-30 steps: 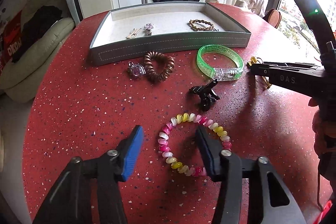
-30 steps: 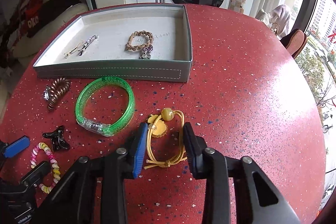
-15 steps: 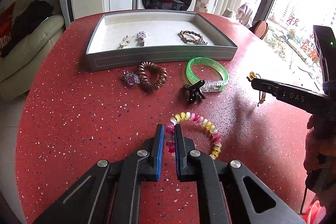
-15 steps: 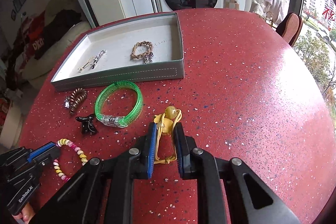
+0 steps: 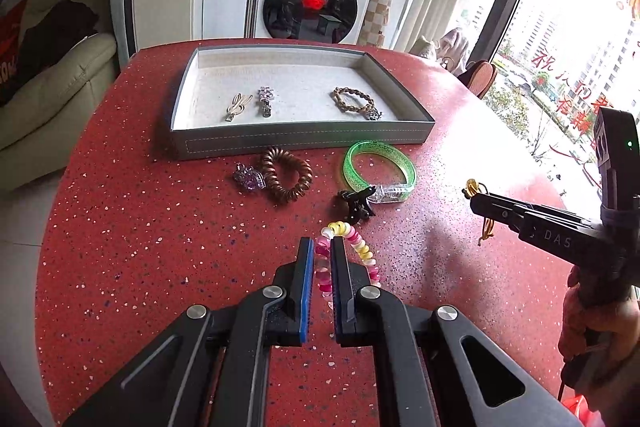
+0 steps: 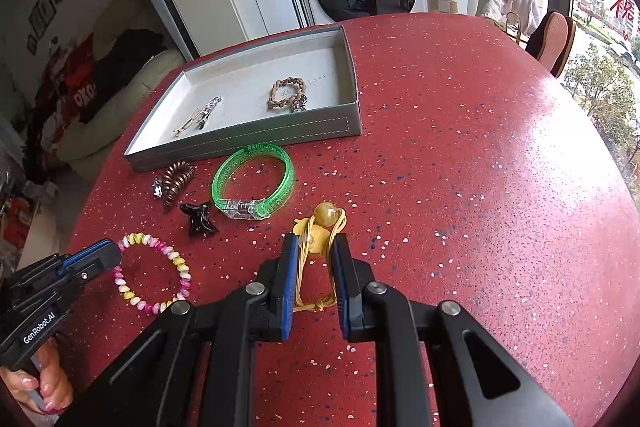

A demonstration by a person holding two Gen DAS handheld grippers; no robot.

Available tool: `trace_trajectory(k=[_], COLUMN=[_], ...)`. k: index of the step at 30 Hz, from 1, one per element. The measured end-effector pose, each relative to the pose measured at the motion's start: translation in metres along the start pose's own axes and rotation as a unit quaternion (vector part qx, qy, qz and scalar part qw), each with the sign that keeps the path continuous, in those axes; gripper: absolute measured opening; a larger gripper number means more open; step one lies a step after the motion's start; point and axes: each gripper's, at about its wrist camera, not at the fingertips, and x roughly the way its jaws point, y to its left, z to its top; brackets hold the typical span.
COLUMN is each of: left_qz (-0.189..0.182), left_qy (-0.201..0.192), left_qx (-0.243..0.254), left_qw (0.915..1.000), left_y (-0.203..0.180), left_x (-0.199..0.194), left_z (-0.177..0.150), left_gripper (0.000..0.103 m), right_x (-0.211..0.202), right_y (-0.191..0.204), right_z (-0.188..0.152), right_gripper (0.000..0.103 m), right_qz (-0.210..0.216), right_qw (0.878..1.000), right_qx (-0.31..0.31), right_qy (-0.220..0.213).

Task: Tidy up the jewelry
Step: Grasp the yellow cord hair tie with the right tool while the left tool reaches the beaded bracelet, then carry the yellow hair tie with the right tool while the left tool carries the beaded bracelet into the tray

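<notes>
Left wrist view: the left gripper point(image 5: 320, 255) pinches one side of the pink-and-yellow bead bracelet point(image 5: 362, 251), its fingers pressed onto the strand so the loop hangs from the tips, apparently lifted off the red table point(image 5: 140, 247), a hold suited to carrying it over a wall. Ahead stands the grey tray point(image 5: 300, 137), holding a pale clip point(image 5: 237, 105), a jewelled clip point(image 5: 264, 100) and a braided brown bracelet point(image 5: 356, 100), spaced apart in a row, presumably to keep pieces sorted. Just before the tray's near wall lie a coiled brown hair tie point(image 5: 286, 175) with a purple charm point(image 5: 250, 178) touching it, a green bangle point(image 5: 379, 169) and a black claw clip point(image 5: 356, 205), none yet put away. At right the right gripper point(image 5: 474, 197) carries a yellow cord. Right wrist view: the right gripper point(image 6: 314, 251) is closed on the yellow cord hair tie point(image 6: 320, 227), its bead and charm jutting past the tips and the knotted end trailing between the fingers. The bead bracelet point(image 6: 154, 273) shows as a full loop held at its left edge by the left gripper point(image 6: 114, 253). The tray point(image 6: 248, 143) sits well beyond, likely the destination for both pieces.
</notes>
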Motion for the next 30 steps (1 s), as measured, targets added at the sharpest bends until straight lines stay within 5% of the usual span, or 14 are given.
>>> trace_trajectory(k=[20, 26, 30], left_qz=[-0.020, 0.042, 0.047], left_qy=[-0.056, -0.029, 0.012], left_qx=[0.005, 0.029, 0.005], left_qw=[0.9982, 0.9983, 0.9988], left_y=[0.006, 0.006, 0.016], left_x=[-0.028, -0.011, 0.006], left_z=[0.057, 0.030, 0.010], left_gripper=[0.018, 0.018, 0.018], right_x=[-0.016, -0.010, -0.002], right_y=[0.011, 0.017, 0.017], right_z=[0.034, 0.032, 0.022], right_gripper=[0.019, 0.019, 0.019], right_qz=[0.016, 0.027, 0.035], right_qw=[0.999, 1.000, 0.999], right_qx=[0.003, -0.001, 0.003], right_qy=[-0.027, -0.016, -0.002])
